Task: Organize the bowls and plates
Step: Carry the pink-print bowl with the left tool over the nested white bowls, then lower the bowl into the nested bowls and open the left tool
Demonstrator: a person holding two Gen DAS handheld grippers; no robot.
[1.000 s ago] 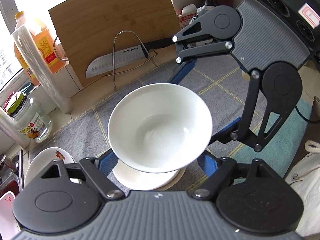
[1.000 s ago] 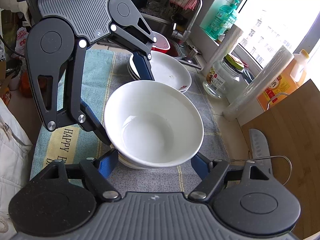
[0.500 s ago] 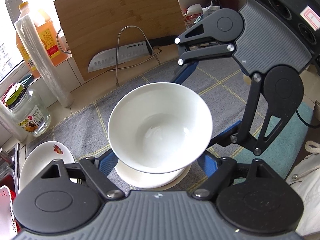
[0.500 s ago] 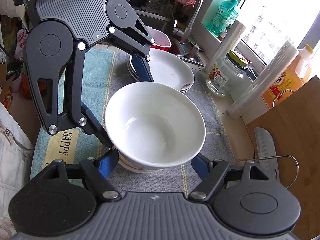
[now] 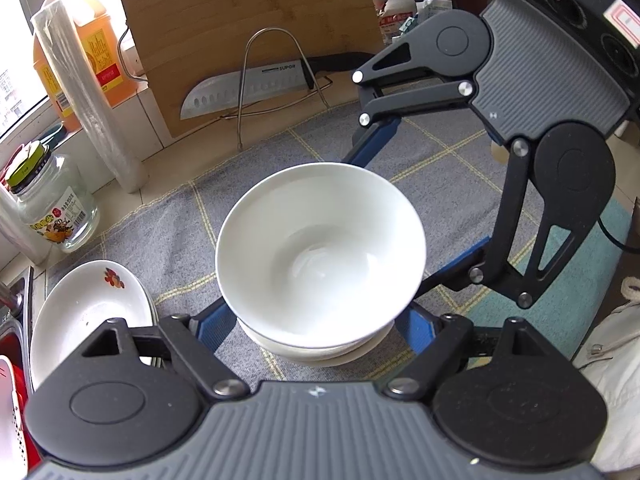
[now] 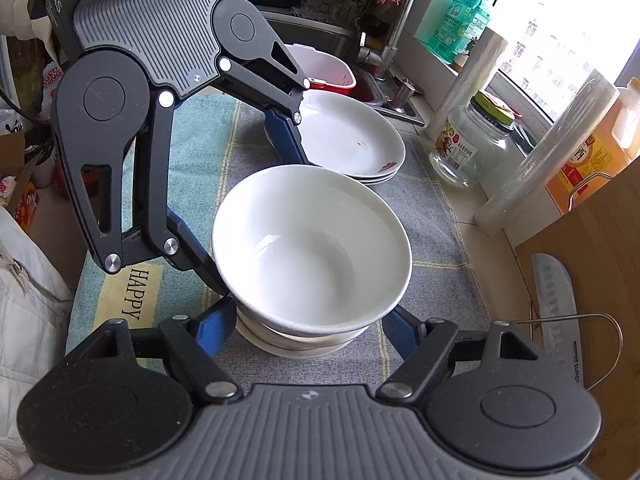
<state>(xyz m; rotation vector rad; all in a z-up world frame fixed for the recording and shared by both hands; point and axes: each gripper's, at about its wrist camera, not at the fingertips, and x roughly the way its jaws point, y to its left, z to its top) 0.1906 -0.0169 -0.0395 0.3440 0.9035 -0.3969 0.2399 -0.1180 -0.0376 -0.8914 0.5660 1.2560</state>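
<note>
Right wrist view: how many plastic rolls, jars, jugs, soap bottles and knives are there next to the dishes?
Plastic wrap rolls: 2
Glass jar: 1
Orange oil jug: 1
Green soap bottle: 1
Knife: 1
Total: 6

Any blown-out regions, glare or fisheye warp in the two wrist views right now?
Left wrist: the window at top left clips to white, the cutting board bows from fisheye warp, and the white bowl is sharp with soft highlights. Right wrist: the window at top right is blown out and the plastic wrap roll glares.
</note>
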